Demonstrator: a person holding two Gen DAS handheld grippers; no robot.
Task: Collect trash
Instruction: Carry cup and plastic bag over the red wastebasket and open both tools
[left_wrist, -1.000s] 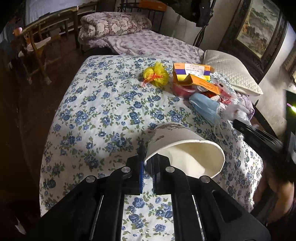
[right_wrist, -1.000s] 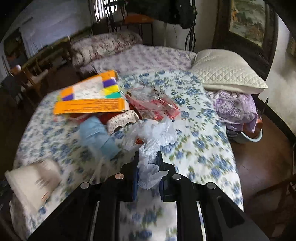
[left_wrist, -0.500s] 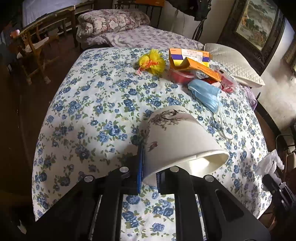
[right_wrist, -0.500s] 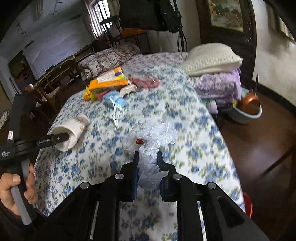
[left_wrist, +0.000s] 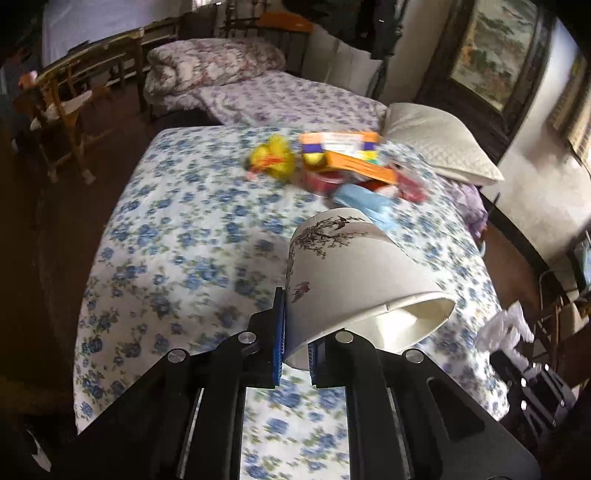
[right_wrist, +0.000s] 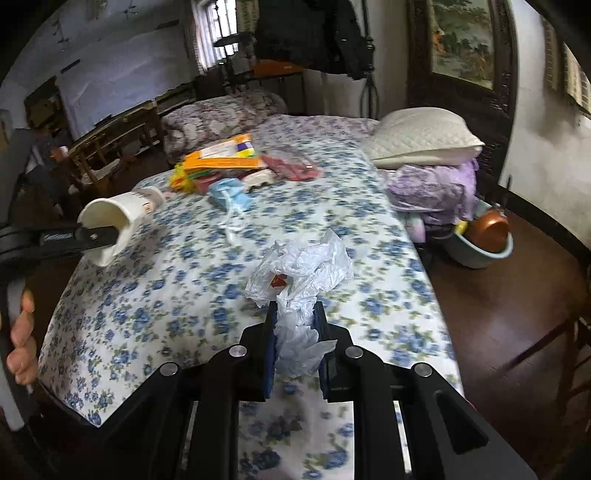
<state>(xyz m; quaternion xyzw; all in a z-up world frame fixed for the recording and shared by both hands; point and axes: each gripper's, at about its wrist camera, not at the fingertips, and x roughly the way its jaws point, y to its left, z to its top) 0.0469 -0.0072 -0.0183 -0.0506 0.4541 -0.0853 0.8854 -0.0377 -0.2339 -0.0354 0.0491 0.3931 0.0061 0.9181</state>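
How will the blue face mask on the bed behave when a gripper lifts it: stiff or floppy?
The mask lies crumpled, so it is probably floppy and light. Its loose white strap trails on the bedspread, so it would likely dangle and might snag.

A white quilted pillow (right_wrist: 421, 138) lies upper right, above a heap of purple cloth (right_wrist: 432, 190) — right of it, a copper pot (right_wrist: 487, 230) in a teal basin (right_wrist: 476, 256).

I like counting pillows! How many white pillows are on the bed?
1. The white quilted pillow lies at the far right corner of the bed, atop purple bedding. Others may be hidden.
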